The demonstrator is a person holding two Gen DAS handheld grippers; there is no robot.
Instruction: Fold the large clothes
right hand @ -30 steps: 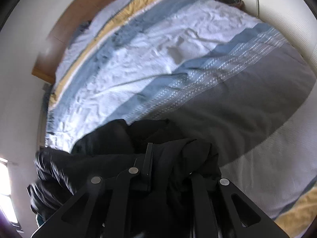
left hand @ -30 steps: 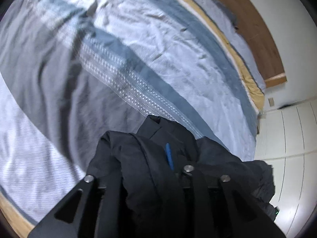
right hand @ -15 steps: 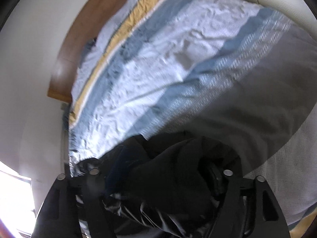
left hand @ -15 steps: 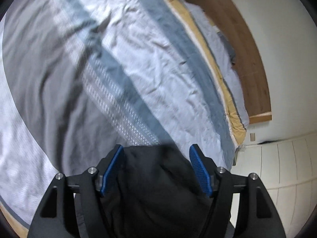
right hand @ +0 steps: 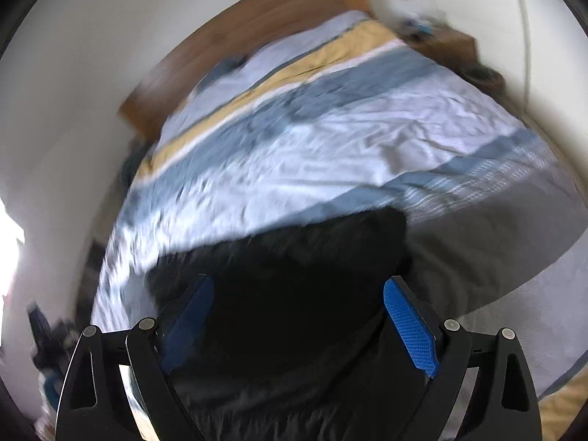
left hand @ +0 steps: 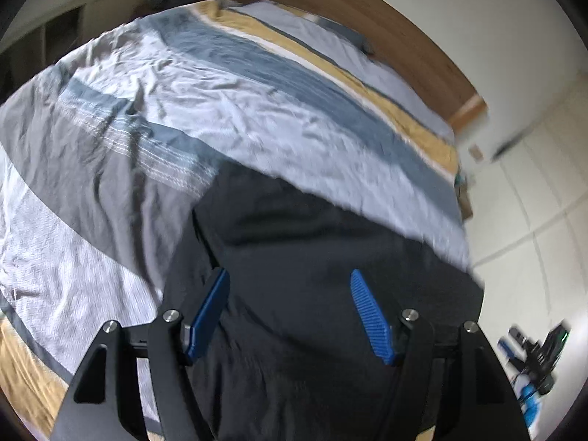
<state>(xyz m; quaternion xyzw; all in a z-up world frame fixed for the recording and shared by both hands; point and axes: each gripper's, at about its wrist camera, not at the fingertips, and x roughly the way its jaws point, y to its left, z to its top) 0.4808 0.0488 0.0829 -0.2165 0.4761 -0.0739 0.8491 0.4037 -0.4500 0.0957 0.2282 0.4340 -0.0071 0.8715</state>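
Black garment (left hand: 312, 257), dark and smooth, lies in a rounded heap on the bed's striped duvet (left hand: 257, 110), at the near edge and over the grey band; in the right wrist view the same garment (right hand: 294, 275) shows blurred, its far edge against the pale blue band of the duvet (right hand: 330, 147). Left gripper (left hand: 288, 294) hangs above the garment; its jaws have just been opening and stand well apart, blue pads (left hand: 369, 316) clear of the cloth, nothing held. Right gripper (right hand: 297, 301) likewise above the garment; its jaws have just been opening and stand very wide, blue pads (right hand: 409, 327) bare, nothing gripped. Duvet carries bands of grey, blue, white and mustard; wooden headboard (left hand: 367, 18) stands at the far end against a white wall (left hand: 496, 18); pale tiled floor (left hand: 533, 220) lies beside the bed.
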